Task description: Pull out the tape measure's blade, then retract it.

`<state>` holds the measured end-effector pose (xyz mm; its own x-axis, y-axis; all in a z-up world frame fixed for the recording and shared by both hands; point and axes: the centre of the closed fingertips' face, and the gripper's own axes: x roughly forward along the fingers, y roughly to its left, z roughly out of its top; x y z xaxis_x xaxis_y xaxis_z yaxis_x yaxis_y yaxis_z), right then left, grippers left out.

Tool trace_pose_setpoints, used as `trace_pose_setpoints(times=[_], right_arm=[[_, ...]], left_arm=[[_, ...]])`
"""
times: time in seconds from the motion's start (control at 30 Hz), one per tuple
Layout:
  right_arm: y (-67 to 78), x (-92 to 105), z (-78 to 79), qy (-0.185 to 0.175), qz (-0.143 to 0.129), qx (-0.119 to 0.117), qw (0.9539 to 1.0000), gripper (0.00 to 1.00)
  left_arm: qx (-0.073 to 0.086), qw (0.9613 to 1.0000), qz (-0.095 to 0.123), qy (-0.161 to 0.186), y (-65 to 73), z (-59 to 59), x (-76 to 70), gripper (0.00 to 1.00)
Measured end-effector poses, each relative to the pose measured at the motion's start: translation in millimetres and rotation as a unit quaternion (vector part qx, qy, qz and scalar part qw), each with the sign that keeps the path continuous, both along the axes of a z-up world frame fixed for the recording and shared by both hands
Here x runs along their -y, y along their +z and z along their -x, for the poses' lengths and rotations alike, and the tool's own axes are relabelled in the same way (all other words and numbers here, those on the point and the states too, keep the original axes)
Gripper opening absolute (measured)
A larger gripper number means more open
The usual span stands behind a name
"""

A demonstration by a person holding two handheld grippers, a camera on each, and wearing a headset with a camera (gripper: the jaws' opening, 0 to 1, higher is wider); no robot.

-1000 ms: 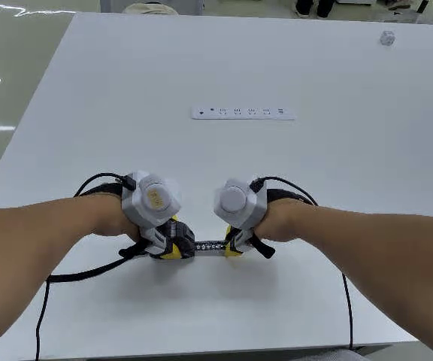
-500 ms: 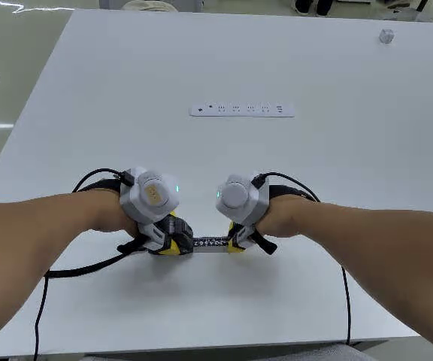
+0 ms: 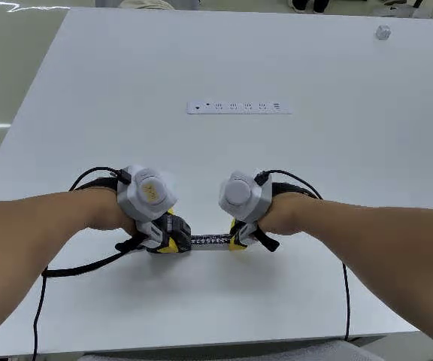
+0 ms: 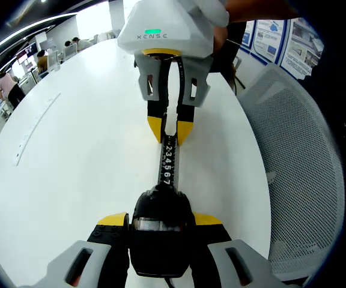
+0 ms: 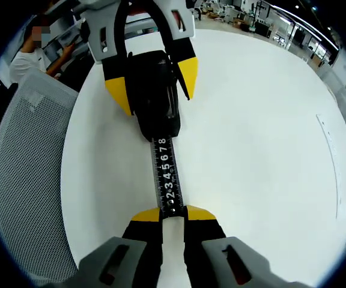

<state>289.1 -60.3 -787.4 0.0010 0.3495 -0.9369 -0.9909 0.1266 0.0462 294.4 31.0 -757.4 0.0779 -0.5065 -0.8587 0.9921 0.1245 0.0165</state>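
1. Grip state. The left gripper (image 3: 168,242) is clamped on the black plastic tape measure case (image 3: 177,239). In the left gripper view I see its yellow-tipped jaws pressed against both flanks of the body. The right gripper (image 3: 235,242) is pinched down narrow on the free end of the dark blade with white numerals (image 3: 210,241).

2. Location. The tape measure case rests on the white table (image 3: 277,60), close to its near edge and well apart from the white power strip (image 3: 237,107).

3. Controlling relation. The blade runs straight from the case mouth to the right gripper, so its long axis lies on the line joining the two grippers. In the right gripper view, numerals 2 to 8 are exposed between the jaws and the case. I judge that any further pull must carry the right gripper directly away from the left along this axis. Retraction would be the reverse travel.

4. Change from one second ago. The exposed stretch of blade looks slightly longer and the grippers stand a little further apart. The case remains at the same spot on the table. The small overall picture shift is headset motion.
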Motion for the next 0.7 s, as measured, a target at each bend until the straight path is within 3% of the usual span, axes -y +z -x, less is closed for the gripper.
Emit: trace_pose_setpoints(times=[0.7], right_arm=[[-2.1,12.6,0.4,-0.013,0.002,0.0,0.9999,0.11]], left_arm=[[0.0,1.0,-0.003,0.0,-0.4,0.7,-0.5,0.35]])
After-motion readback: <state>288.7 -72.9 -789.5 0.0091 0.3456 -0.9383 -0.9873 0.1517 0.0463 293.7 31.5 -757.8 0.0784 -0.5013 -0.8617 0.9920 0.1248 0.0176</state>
